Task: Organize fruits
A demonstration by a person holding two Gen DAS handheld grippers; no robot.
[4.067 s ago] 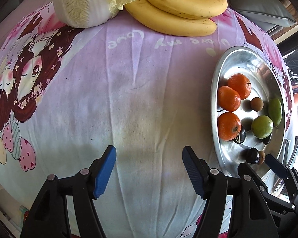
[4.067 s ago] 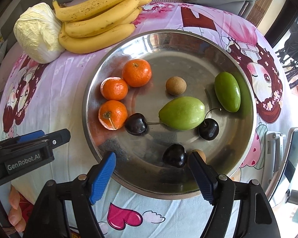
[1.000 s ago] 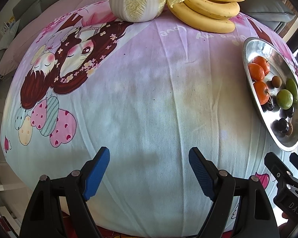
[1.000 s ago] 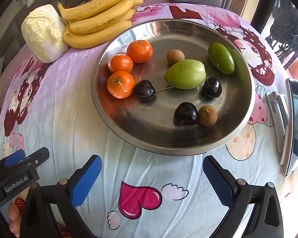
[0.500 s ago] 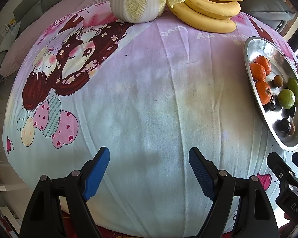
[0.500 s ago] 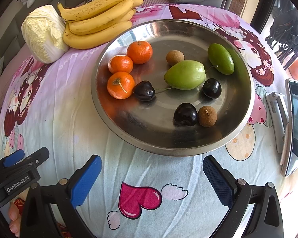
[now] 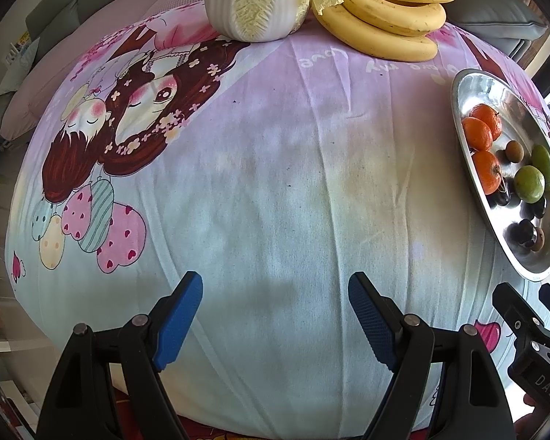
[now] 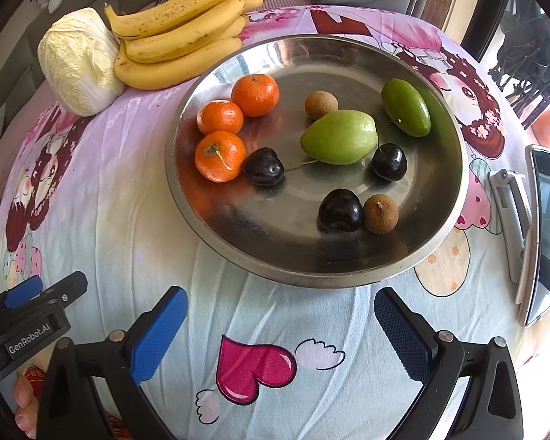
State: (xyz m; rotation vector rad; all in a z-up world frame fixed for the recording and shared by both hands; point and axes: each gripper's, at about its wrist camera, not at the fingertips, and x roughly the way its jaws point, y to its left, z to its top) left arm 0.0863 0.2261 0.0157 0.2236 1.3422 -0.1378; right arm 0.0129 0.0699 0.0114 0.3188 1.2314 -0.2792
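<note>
- Right wrist view: the right hand-held gripper (image 8: 278, 315) hangs over the cloth-covered bench (image 8: 121, 227) at the bottom of the frame, jaws spread wide with nothing between the blue pads.
- Directly above it in the frame, just past the pads, sits the steel tray (image 8: 348, 278) with the fruit: three mandarins (image 8: 220, 156) bunched at the tray's left, three dark cherries (image 8: 340, 209) along the lower middle, two green fruits (image 8: 339, 136) to the upper right, and two small brown fruits (image 8: 380, 213).
- The larger green fruit lies with its long axis roughly left to right across the frame; the other green one (image 8: 405, 112) slants from upper left to lower right.
- Left wrist view: the left hand-held gripper (image 7: 275, 310) is also spread wide and empty, over bare cloth; the tray (image 7: 469, 168) is far off at the right edge of the frame.
- So the right hand-held gripper looks much the nearer to the tray fruit, and a straight reach ahead would probably serve.
- The bananas (image 8: 179, 47) and a cabbage (image 8: 79, 62) lie on the cloth at the upper left, beyond the tray; in the left wrist view they sit at the top of the frame, well apart from either hand-held gripper.
</note>
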